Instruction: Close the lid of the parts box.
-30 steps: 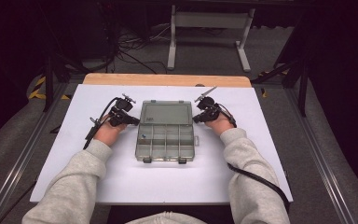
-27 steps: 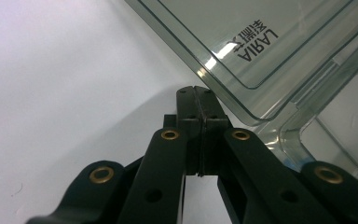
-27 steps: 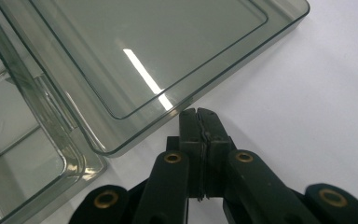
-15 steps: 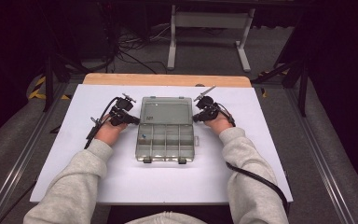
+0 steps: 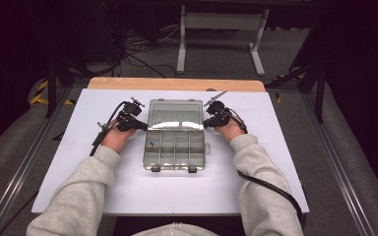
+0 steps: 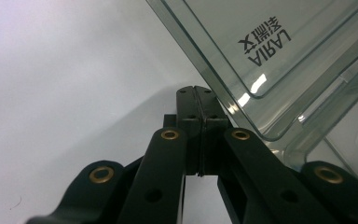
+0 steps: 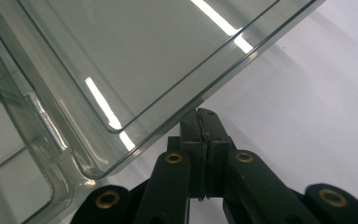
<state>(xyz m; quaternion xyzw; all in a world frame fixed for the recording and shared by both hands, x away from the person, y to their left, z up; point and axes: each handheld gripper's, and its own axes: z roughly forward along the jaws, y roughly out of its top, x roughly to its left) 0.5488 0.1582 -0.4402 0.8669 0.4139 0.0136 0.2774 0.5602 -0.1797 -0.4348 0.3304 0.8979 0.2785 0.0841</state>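
The raised clear lid (image 6: 279,51) of the plastic organizer box (image 5: 175,147) carries printed lettering, seen upside down in the left gripper view, reading "LARIA" with two characters above it. The box sits mid-tabletop (image 5: 69,162), its lid tilted up at the far side. In the high view a small blue item (image 5: 151,144) lies in a near-left compartment. The left tongs (image 6: 196,91) are pressed closed on nothing, their tips just beside the lid's left edge. The right tongs (image 7: 204,113) are likewise closed and empty, tips at the lid's right edge (image 7: 242,70).
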